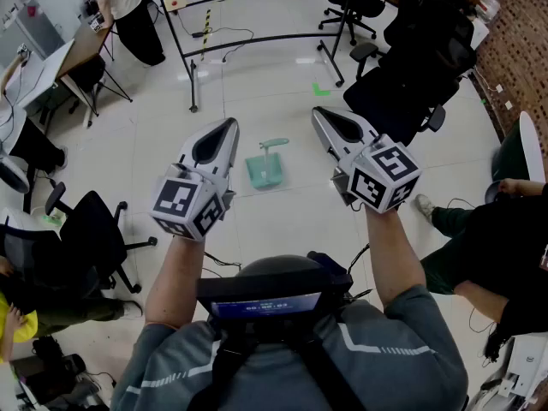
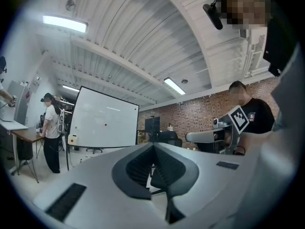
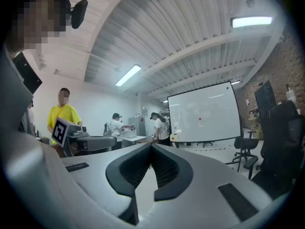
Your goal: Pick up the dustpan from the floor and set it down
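- The left tongs (image 1: pixel 229 124) are clenched: in the left gripper view (image 2: pixel 153 145) their dark ribbed pads meet at the tips with nothing between them.
- The right tongs (image 1: pixel 318 112) are clenched too, and the right gripper view (image 3: pixel 152 145) shows their pads closed tip to tip and empty.
- Both are held level and side by side, well apart from each other. A marker cube sits at the back of each, one behind the left tongs (image 1: pixel 187 205) and one behind the right (image 1: pixel 385 176).
- The pale green dustpan (image 1: pixel 267 168) lies on the floor (image 1: pixel 282 75) in the gap between the two tongs, below them. Its handle stands up, and neither pair touches it.
- Beyond the tips of both tongs stands a whiteboard (image 2: pixel 105 120) on a rolling frame, also seen from the right tongs' side (image 3: pixel 205 113).
- Out to the left of the left tongs is a black office chair (image 1: pixel 94 229).
- To the right of the right tongs, a seated person (image 1: pixel 479 238) in dark clothes stretches a leg out over the tiles.
- Farther right runs a brick wall (image 1: pixel 522 50).
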A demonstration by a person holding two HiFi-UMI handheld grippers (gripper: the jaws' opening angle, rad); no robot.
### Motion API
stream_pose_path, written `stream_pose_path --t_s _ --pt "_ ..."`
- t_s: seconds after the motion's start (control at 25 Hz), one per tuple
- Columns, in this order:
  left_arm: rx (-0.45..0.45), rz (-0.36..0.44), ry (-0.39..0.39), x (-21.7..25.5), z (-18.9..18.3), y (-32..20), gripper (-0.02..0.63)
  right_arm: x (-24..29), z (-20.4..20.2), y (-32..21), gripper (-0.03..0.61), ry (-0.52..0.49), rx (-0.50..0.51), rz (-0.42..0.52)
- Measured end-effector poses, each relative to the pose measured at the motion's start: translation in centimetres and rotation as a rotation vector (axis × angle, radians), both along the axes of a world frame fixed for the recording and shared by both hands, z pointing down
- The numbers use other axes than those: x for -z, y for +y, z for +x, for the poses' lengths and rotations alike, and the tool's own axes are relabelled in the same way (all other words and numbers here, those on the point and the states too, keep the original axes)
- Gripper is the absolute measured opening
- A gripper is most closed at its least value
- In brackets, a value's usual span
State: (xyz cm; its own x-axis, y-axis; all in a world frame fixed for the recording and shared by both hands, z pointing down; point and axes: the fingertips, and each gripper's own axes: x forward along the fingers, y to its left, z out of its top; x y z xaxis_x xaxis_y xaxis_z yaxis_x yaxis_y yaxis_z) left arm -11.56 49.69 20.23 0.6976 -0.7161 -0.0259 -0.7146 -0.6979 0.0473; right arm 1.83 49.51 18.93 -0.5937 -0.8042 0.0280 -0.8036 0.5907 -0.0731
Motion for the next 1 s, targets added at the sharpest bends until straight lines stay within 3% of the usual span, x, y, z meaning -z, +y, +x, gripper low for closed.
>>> stream_pose_path --t_s 0.24,0.4,0.68,1.0 --pt "-0.018 -0.006 0.004 -0.6 -1.7 -2.6 0.032 -0.8 -1.8 -2.7 0.009 -0.01 -0.01 -0.012" --pt "-0.014 -0.007 0.005 -1.4 -0.1 -5.9 0.032 -2.3 -1.0 -6.5 0.009 -0.01 0.032 -0.025" --pt "0.075 -0.022 -0.015 -2.0 6.5 -18.5 0.032 -1.9 5.2 -19.4 0.009 -0.047 0.134 0.007" --pt "0.203 -0.036 0.005 -0.7 9.1 -30.4 0.032 -1.0 8.5 -32.1 0.04 -0.043 0.287 -0.024"
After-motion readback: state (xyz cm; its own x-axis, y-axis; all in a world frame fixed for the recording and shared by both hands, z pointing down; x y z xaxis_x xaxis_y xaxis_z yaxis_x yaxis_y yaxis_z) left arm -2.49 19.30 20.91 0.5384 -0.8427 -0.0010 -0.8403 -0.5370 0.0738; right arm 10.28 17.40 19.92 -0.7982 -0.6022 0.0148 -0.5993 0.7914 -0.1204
